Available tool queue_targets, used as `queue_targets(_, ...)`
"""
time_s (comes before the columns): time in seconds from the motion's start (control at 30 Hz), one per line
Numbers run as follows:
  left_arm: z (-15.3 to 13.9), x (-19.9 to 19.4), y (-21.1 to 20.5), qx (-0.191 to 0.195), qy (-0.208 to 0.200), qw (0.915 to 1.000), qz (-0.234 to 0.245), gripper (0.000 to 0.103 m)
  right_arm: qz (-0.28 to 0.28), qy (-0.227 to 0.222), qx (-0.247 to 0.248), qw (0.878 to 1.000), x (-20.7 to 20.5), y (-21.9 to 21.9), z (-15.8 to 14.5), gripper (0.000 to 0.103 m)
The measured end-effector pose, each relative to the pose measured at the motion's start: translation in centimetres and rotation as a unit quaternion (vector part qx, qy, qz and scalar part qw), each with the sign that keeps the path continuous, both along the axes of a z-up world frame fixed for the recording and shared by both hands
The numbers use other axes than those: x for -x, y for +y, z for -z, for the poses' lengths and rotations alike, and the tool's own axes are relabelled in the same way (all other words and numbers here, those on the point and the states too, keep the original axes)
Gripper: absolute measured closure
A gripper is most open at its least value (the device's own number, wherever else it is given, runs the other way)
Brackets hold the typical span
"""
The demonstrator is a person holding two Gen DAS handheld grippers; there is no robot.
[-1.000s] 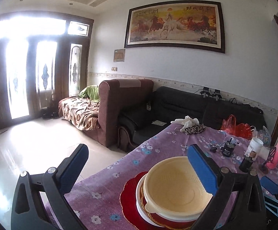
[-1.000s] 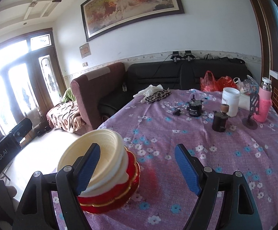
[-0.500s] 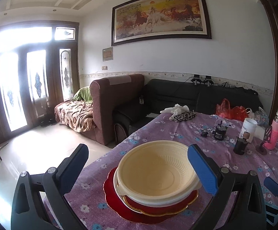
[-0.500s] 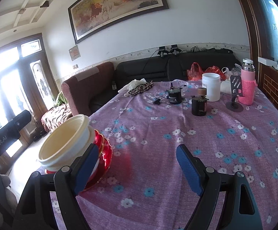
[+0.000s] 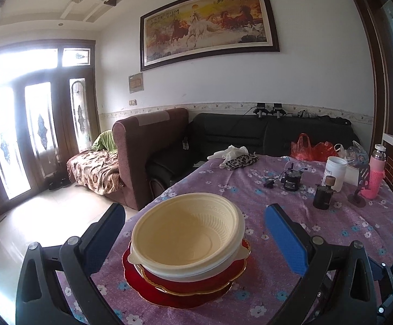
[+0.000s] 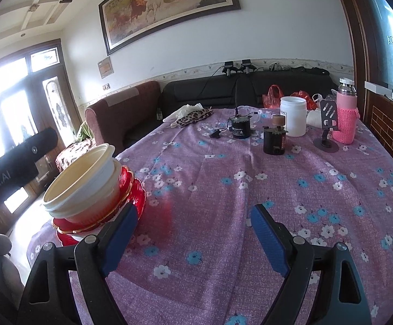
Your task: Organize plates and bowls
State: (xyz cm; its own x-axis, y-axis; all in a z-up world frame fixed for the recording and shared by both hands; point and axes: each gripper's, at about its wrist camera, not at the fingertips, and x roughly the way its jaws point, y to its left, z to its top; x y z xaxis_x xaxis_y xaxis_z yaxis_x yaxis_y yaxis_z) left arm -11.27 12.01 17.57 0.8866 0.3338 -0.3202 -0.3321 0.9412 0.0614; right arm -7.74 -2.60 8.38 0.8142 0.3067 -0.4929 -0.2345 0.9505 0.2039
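Observation:
A cream plastic bowl [image 5: 188,233] sits on top of a white bowl and red gold-rimmed plates [image 5: 185,287], stacked on the purple flowered tablecloth [image 5: 277,189] near the table's left edge. My left gripper [image 5: 193,233] is open and empty, its blue pads wide on either side of the stack, held back from it. In the right wrist view the stack [image 6: 88,187] stands at the left. My right gripper [image 6: 193,227] is open and empty over bare cloth to the right of the stack.
At the far right of the table stand a white jar [image 6: 292,116], a dark small jar [image 6: 275,138], a black motor with cable [image 6: 240,128], a pink bottle [image 6: 347,113] and a phone stand [image 6: 326,135]. A leopard-print pouch [image 6: 193,116] lies at the far edge. Sofas stand beyond.
Both grippers have drawn back and turned right, so the stack sits more central in the left view and farther left in the right view. The stack itself has not moved.

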Motion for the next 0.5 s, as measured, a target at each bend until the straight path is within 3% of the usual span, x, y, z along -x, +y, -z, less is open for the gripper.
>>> queue_targets(0.33, -0.8, 2.1, 1.3, 0.024, -0.045, 0.9987, -0.003, 0.0, -0.01, 0.001, 0.011, 1.0, 0.3, 1.2, 0.4, 0.014)
queue_targets(0.5, -0.8, 2.3, 1.5, 0.023, -0.046, 0.9987, -0.002, 0.0, -0.013, -0.001, 0.017, 1.0, 0.6, 1.8, 0.4, 0.014)
